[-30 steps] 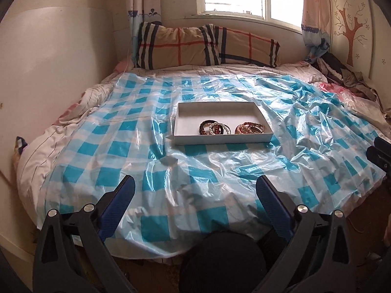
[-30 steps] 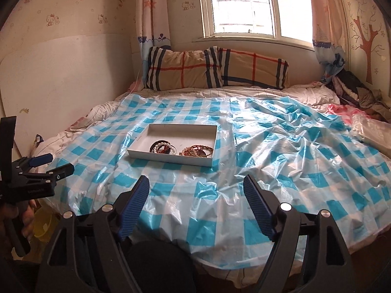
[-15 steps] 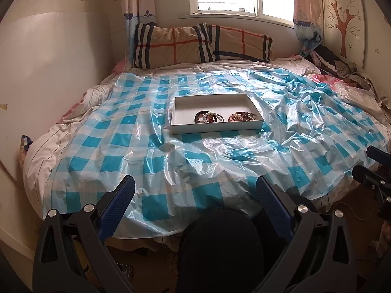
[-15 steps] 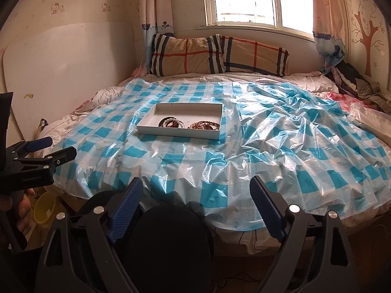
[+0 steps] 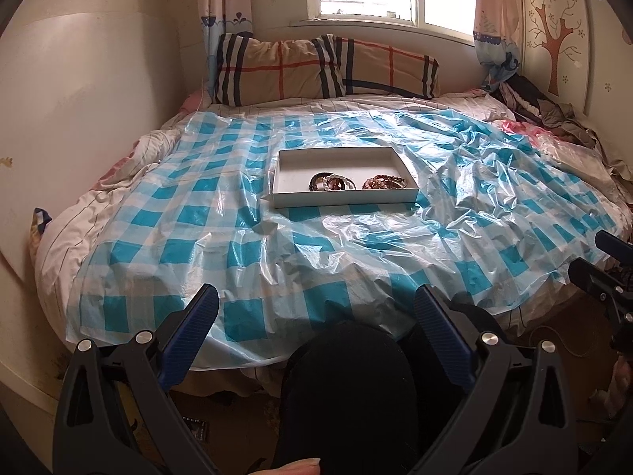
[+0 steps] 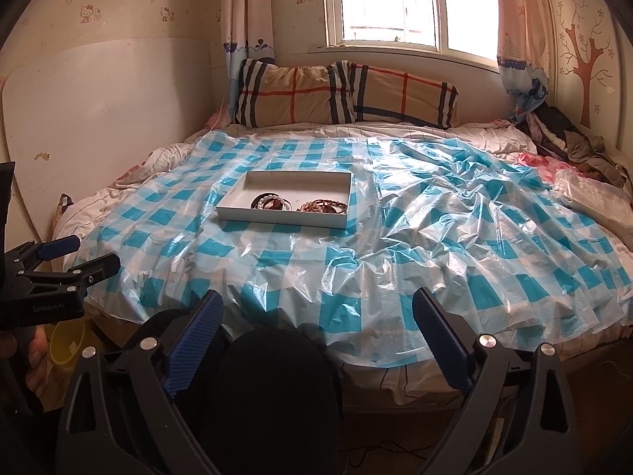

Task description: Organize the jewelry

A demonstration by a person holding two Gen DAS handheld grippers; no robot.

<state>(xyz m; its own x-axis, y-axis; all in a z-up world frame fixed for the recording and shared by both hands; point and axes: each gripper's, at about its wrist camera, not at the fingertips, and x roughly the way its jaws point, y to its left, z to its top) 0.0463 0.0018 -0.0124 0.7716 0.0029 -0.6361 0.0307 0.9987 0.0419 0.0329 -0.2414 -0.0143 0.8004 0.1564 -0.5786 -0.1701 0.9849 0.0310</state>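
You have drawn both grippers back from the bed. Right gripper has just been opening, nothing between its jaws; left gripper spread, empty. Bracelets lie in white box, well apart. Sorting appears finished.

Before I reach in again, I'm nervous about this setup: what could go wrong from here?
1. The white tray sits on crinkled checked plastic over soft bedding, so a nudge may slide or tip it.
2. The bracelets lie bunched in two heaps; grabbing one may drag others.
3. The right claw, just opened wide and empty, sits beyond the bed's edge, a long reach.
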